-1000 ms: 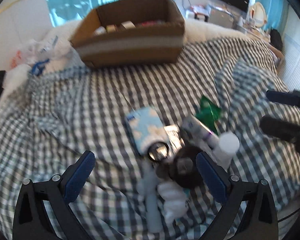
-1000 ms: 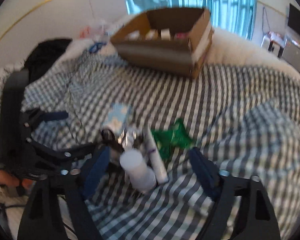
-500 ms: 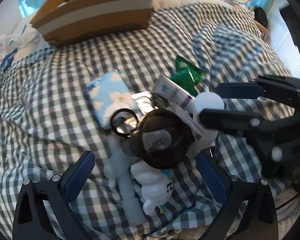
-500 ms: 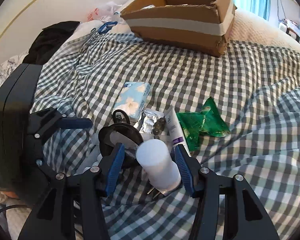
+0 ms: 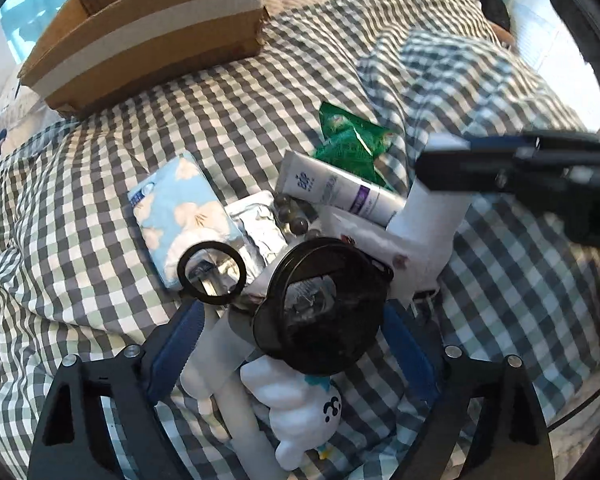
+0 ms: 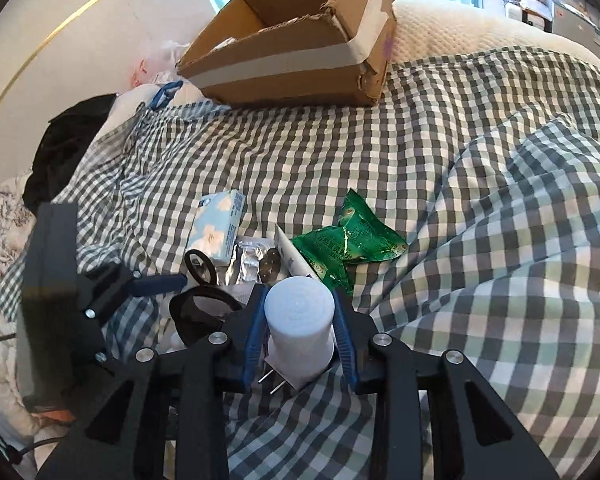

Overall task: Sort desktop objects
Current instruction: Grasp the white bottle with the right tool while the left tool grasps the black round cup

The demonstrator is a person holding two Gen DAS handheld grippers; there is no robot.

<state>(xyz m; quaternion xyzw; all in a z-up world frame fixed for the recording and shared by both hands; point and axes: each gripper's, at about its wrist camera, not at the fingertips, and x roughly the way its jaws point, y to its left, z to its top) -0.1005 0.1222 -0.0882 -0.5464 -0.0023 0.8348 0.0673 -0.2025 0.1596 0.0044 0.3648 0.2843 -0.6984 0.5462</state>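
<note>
A pile of small objects lies on the checked bedspread. My right gripper (image 6: 300,324) is shut on a white cylinder (image 6: 300,320) with two metal prongs at its base; the cylinder also shows in the left wrist view (image 5: 432,220). My left gripper (image 5: 292,328) has its blue pads around a black round lidded object (image 5: 320,304) with a ring handle (image 5: 212,268), touching or nearly so. Nearby lie a blue tissue pack (image 5: 180,212), a white tube (image 5: 340,192), a green packet (image 6: 348,248), a foil blister pack (image 5: 260,228) and a white toy figure (image 5: 296,408).
An open cardboard box (image 6: 300,44) with grey tape stands at the far side of the bed and holds some items. A black garment (image 6: 68,148) lies at the left. A raised fold of bedspread (image 6: 540,208) lies to the right.
Both grippers moved down into the pile. The right gripper closed onto the white cylinder. The left gripper's pads narrowed around the black round object.
</note>
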